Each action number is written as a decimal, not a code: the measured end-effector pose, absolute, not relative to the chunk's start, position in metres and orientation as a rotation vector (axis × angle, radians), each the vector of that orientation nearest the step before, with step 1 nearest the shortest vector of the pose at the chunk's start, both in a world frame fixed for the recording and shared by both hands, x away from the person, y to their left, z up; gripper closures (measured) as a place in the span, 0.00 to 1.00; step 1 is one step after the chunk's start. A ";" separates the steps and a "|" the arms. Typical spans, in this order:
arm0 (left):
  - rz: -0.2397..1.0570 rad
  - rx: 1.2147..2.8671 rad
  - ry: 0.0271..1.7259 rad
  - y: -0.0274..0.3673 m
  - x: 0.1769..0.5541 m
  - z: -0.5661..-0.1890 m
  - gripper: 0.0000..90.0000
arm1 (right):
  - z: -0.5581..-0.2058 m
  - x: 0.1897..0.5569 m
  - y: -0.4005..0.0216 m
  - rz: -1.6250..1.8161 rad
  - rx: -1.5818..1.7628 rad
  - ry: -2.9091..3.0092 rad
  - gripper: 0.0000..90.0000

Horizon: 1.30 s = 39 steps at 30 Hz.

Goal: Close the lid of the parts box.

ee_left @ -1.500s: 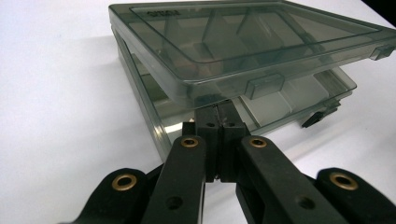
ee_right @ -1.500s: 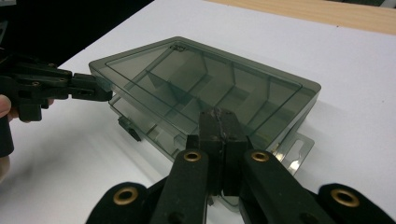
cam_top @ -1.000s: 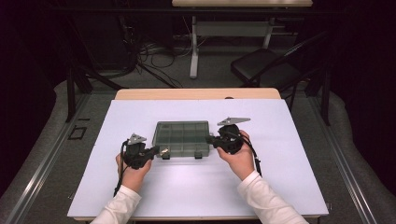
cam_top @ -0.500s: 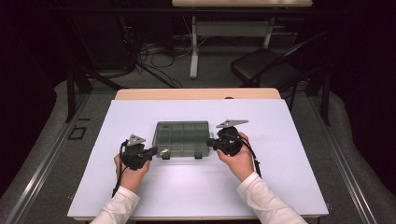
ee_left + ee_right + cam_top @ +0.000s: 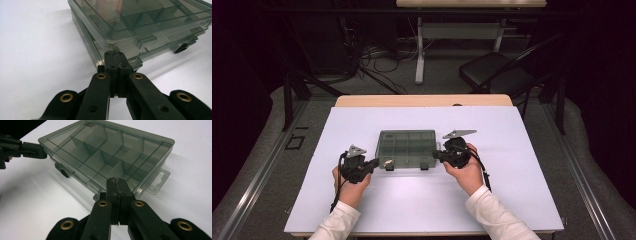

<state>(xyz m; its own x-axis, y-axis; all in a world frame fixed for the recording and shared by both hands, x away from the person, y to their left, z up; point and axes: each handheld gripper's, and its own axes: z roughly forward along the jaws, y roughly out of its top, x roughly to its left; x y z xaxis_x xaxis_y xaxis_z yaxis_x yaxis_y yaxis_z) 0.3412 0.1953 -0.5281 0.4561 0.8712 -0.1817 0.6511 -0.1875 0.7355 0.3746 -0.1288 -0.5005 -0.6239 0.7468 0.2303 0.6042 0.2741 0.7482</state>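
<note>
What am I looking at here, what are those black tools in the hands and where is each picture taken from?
A person sits at a white table and holds a hand-operated gripper in each hand. The high view looks down from above: the left gripper and the right gripper sit at the near corners of a smoky clear compartment box, its lid closed. The other two pictures come from cameras riding on the grippers, looking along their black jaws. Both pairs of jaws are shut, tips at the box's corners, holding nothing. Whether they touch it is hard to tell.

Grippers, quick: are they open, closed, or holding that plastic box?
Left gripper: closed, holding nothing, tips at the near-left corner of the box.
Right gripper: closed, holding nothing, tips at its near-right corner.
</note>
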 end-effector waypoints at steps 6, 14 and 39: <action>0.354 1.916 1.287 0.201 0.340 -0.525 1.00 | -0.501 0.375 -0.129 1.270 1.273 2.371 1.00; 0.352 1.916 1.279 0.204 0.336 -0.521 1.00 | -0.501 0.375 -0.131 1.276 1.274 2.362 1.00; 0.383 1.876 1.259 0.201 0.341 -0.516 1.00 | -0.510 0.376 -0.132 1.235 1.300 2.385 1.00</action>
<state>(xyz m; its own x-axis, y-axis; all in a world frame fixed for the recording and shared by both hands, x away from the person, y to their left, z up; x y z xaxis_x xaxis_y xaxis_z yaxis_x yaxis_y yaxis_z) 0.3413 0.2012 -0.5164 0.4524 0.8722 -0.1860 0.6214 -0.1587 0.7673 0.3761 -0.1319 -0.5100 -0.6106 0.7570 0.2328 0.6269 0.2824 0.7261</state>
